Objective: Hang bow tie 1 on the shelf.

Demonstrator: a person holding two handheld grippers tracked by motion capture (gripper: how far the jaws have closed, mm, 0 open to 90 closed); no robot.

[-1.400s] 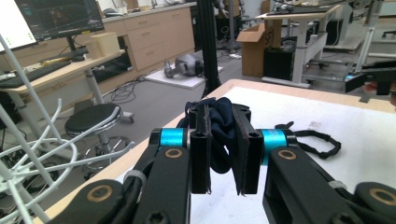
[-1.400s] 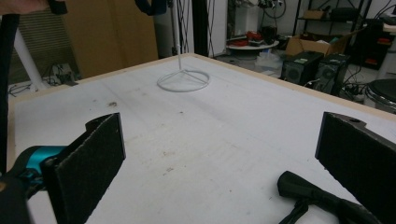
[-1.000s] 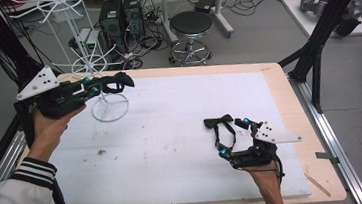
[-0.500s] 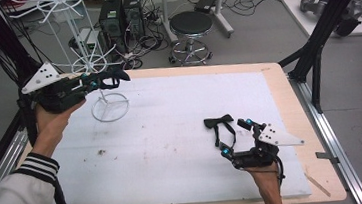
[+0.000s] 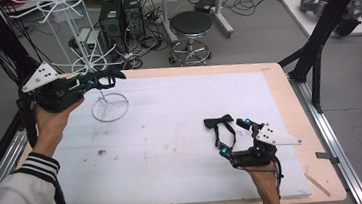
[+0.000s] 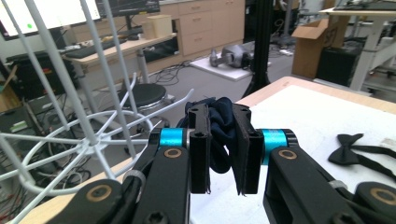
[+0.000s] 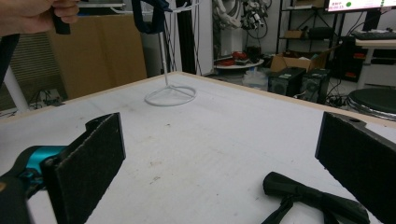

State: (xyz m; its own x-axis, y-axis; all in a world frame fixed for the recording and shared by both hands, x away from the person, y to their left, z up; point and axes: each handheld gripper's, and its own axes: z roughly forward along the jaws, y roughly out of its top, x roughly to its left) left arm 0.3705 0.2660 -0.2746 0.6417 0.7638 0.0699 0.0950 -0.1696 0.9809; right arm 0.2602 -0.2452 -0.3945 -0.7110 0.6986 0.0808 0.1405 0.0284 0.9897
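Observation:
My left gripper (image 5: 116, 76) is raised above the table's back left, shut on a dark navy bow tie (image 6: 219, 122) bunched between its jaws (image 6: 223, 112). Its tips are level with the lower ring of a white wire rack (image 5: 110, 107), whose spokes (image 6: 88, 140) spread just left of the jaws. At the front right, my right gripper (image 5: 228, 133) rests low on the white mat, open. A black bow tie (image 5: 219, 121) with its strap lies flat just ahead of it, in front of the right pad (image 7: 317, 196). Nothing sits between the pads (image 7: 224, 154).
The white mat (image 5: 172, 133) covers most of the wooden table (image 5: 283, 87). The rack's round base (image 7: 170, 95) stands at the back left of it. A black frame post (image 5: 315, 54) rises off the right edge. A stool (image 5: 191, 25) and computer cases stand on the floor behind.
My left gripper has lifted a little with the navy bow tie, up to the rack's lower ring. The right gripper and the black bow tie have stayed where they were.

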